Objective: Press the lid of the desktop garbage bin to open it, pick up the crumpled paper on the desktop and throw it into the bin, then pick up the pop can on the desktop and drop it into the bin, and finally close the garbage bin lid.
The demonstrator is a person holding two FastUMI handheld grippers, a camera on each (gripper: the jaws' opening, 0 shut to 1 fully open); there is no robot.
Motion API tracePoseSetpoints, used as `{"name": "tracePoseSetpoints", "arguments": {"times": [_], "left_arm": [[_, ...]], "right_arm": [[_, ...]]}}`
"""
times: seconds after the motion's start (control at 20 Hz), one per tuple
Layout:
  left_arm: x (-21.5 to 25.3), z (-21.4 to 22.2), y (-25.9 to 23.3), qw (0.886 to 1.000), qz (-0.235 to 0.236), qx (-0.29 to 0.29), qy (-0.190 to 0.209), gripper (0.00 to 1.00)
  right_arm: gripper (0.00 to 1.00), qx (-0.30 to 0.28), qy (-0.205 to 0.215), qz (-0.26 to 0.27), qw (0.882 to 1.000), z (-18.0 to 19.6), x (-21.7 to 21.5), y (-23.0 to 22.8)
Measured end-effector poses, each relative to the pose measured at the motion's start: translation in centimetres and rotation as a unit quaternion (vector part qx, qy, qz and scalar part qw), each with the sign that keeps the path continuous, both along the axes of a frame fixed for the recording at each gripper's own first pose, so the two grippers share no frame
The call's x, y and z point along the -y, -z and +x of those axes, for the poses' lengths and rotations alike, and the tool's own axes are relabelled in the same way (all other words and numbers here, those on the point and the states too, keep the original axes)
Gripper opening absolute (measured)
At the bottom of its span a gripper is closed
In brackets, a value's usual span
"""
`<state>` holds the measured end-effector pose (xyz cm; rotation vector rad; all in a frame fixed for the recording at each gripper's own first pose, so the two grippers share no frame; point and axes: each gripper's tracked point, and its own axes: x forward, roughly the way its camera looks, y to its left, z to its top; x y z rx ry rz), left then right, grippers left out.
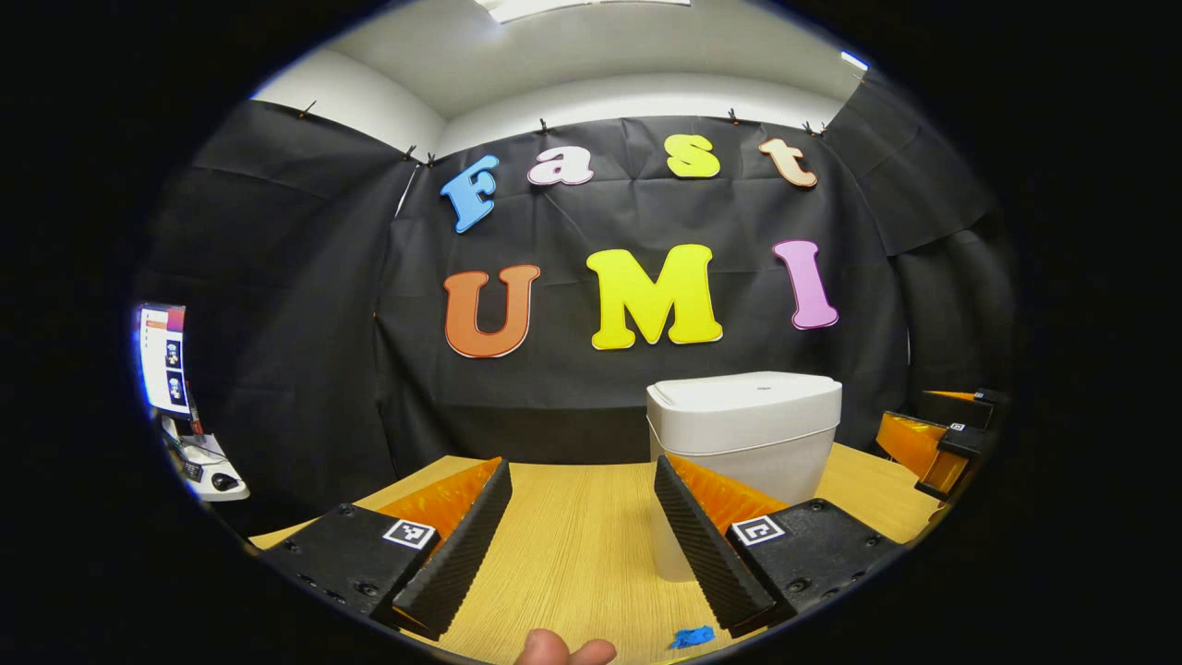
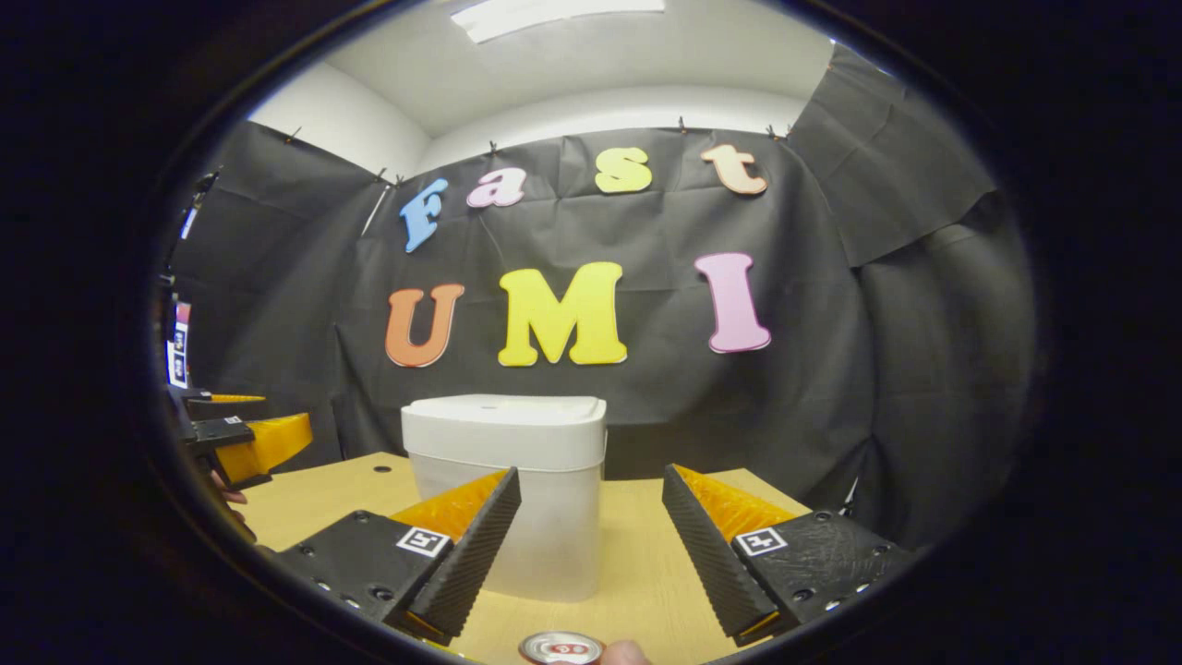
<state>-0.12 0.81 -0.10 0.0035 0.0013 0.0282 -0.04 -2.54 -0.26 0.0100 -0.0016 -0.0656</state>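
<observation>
The white desktop bin stands on the wooden table with its lid shut. In the left gripper view it sits right of centre, partly behind my right finger. My left gripper is open and holds nothing. In the right gripper view the bin stands just ahead, left of centre, lid down. My right gripper is open and holds nothing, a little short of the bin. The top of the pop can peeks in at the bottom edge, below the fingers.
The other gripper appears at the far right in the left gripper view, and at the far left in the right gripper view. A small blue scrap lies on the table. A monitor stands off to the left. A person's fingertip shows at the bottom.
</observation>
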Motion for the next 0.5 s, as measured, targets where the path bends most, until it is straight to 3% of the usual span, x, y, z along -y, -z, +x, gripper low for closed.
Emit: {"name": "tracePoseSetpoints", "arguments": {"times": [0.5], "left_arm": [[0.39, -0.55, 0.06, 1.0, -0.006, -0.001, 0.004, 1.0]], "right_arm": [[0.96, -0.004, 0.006, 0.002, 1.0, -0.89, 0.72, -0.12]]}}
